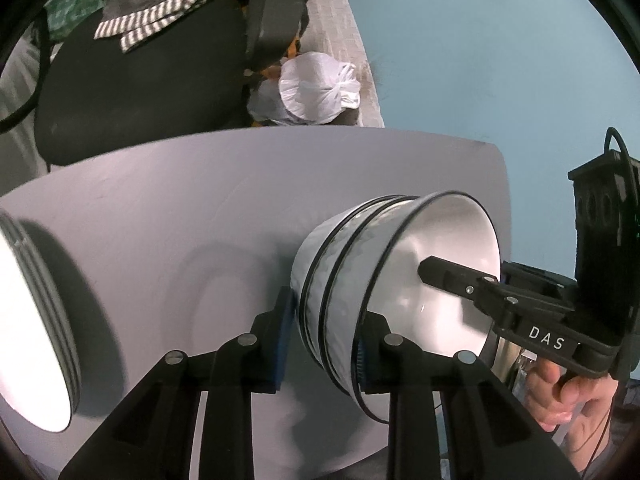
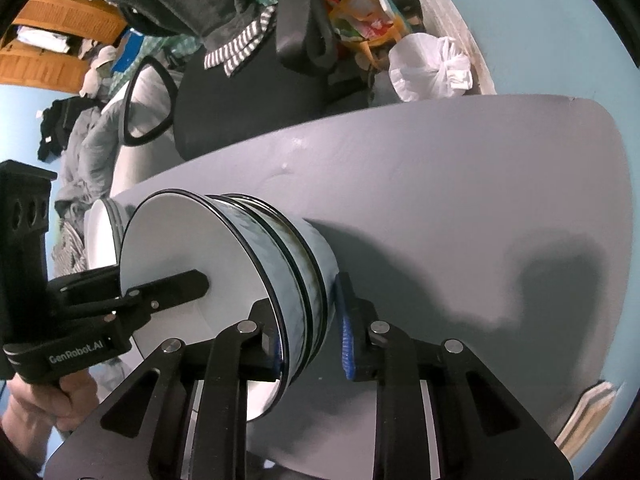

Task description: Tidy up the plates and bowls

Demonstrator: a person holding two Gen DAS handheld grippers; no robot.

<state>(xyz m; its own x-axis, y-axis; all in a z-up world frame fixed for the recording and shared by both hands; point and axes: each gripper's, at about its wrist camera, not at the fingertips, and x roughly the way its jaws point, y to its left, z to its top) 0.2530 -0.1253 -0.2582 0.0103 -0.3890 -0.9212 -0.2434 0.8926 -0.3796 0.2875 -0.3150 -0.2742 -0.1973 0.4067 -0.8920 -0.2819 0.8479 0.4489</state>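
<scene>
A stack of nested white bowls with black rims stands on the grey table; it also shows in the right wrist view. My left gripper straddles the stack's rim, one finger inside the top bowl and one outside, jaws closed on the wall. My right gripper grips the opposite side the same way. Each gripper shows in the other's view, with a finger inside the bowl. A stack of white plates lies at the table's left; it also shows in the right wrist view.
A black office chair with a striped cloth stands beyond the table's far edge. A white tied plastic bag lies on the floor by it. A blue wall runs along the right. Clutter and wooden shelves are at the far left.
</scene>
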